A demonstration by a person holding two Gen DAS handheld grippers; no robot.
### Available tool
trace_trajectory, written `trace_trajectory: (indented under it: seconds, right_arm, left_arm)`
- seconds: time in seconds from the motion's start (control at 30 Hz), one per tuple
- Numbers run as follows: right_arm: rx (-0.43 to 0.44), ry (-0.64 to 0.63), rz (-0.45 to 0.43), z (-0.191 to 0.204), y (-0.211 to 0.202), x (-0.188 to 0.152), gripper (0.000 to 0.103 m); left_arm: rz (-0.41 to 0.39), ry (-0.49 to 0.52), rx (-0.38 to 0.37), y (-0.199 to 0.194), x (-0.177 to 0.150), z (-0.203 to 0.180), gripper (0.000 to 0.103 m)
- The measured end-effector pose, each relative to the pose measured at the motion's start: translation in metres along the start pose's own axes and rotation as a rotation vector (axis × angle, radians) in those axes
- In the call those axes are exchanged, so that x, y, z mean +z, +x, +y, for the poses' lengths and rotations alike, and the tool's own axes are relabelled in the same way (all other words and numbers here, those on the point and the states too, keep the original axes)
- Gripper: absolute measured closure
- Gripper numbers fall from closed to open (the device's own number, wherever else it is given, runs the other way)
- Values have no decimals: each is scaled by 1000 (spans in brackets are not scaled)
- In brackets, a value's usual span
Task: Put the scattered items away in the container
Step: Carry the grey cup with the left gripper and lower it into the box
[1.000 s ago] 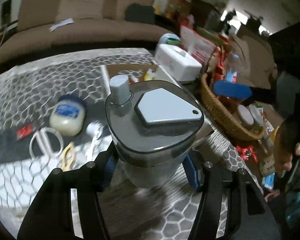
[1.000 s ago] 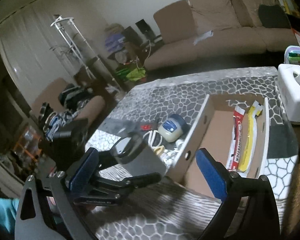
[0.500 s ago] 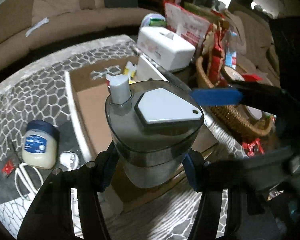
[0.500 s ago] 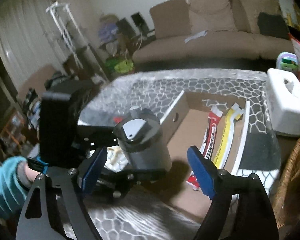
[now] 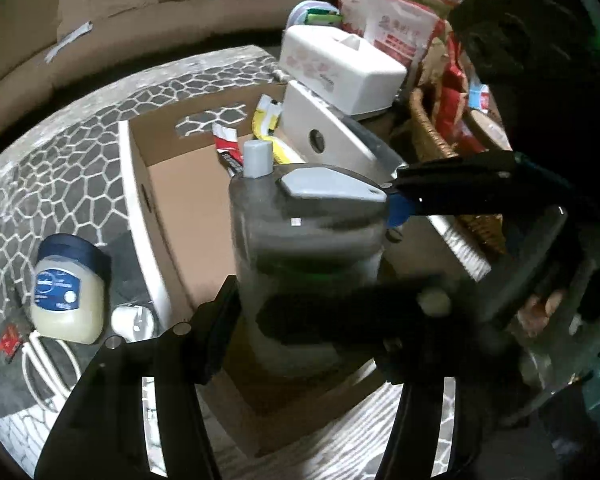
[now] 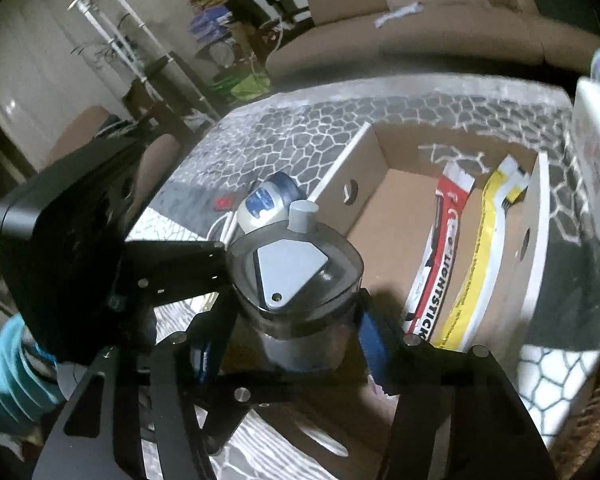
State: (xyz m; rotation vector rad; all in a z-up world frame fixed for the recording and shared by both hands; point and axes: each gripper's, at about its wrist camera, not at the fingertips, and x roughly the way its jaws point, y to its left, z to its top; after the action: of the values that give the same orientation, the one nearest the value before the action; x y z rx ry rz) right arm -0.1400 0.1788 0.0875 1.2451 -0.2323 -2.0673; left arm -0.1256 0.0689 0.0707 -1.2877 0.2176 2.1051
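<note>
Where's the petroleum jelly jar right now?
Left wrist view, lower left: the petroleum jelly jar stands on the patterned table, just outside the cardboard box, beside white scissors.

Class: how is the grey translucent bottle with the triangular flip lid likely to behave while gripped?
The grey translucent bottle is probably rigid: its walls show no denting. Smooth plastic could slip. Tall with a heavy-looking lid, it might tip once released.

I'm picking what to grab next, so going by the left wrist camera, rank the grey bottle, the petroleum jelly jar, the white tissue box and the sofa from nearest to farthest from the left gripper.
1. Grey bottle: between the left gripper fingers, over the cardboard box.
2. Petroleum jelly jar: on the table, left of the box.
3. White tissue box: beyond the box's far end.
4. Sofa: behind the table.
</note>
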Motion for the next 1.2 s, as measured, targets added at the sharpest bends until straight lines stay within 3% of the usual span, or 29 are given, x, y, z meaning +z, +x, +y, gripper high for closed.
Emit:
trace_trajectory:
  seconds: [0.17, 0.3, 0.5, 0.8, 0.93, 1.2]
  right_arm:
    - [13, 112, 27, -15, 11, 3, 43]
    - [-10, 142, 85, -19, 25, 2, 43]
    - [35, 165, 182, -19, 40, 13, 43]
    - [37, 229, 262, -33, 64, 41, 44]
    - [46, 212, 318, -30, 77, 35, 44]
    - [110, 304, 362, -37, 72, 16, 45]
  left_arm:
    - [-1, -2, -14, -20, -20, -2, 45]
    - [-31, -25, -28, -51, -44, 7, 44]
    - [-69, -54, -28, -84, -68, 28, 43]
    - [-100, -76, -75, -84, -69, 35, 41]
    - [-102, -107, -92, -82, -70, 42, 37]
    - [-112, -139, -109, -84, -73, 48, 37]
